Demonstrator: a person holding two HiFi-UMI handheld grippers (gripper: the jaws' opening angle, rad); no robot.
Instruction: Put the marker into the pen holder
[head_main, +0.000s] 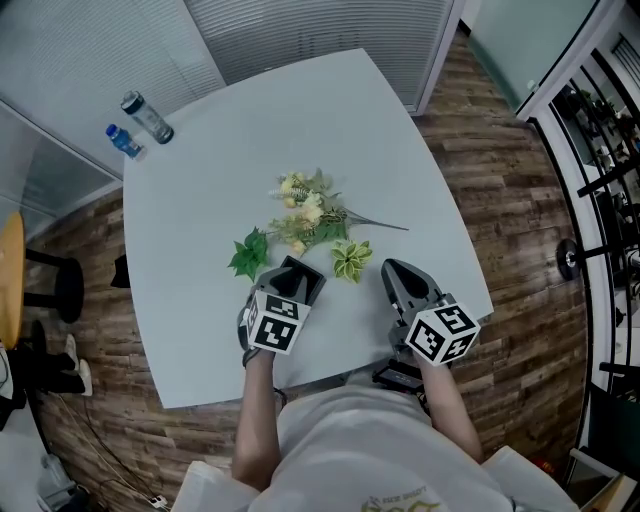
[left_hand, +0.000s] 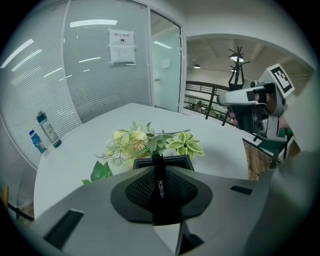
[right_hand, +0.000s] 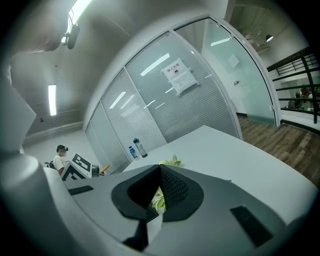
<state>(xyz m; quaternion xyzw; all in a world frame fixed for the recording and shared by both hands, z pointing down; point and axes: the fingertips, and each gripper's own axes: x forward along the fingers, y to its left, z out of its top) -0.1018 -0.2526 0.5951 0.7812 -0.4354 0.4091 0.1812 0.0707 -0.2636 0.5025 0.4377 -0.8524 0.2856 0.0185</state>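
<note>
A person at a pale worktop (head_main: 200, 180) holds the left claw (left_hand: 158, 167) tipped steeply down just on the near side of a spray of artificial flowers (head_main: 305, 215). Its pads are closed on a black marker (left_hand: 159, 186). The marker runs along the jaws, with its far end over the mouth of the square black pen holder (left_hand: 175, 159). The holder stands against the near edge of the flowers, between a loose green leaf (head_main: 249, 254) and a striped leaf sprig (head_main: 351, 260). To the right of the flowers and nearer the person, the right claw (right_hand: 160, 170) is held close to level. Its tips are together with nothing held, and only leaves show through the slit behind them. Two bottles (head_main: 147, 117) stand well beyond the flowers at the worktop's far left corner, beside a glass wall with blinds
</note>
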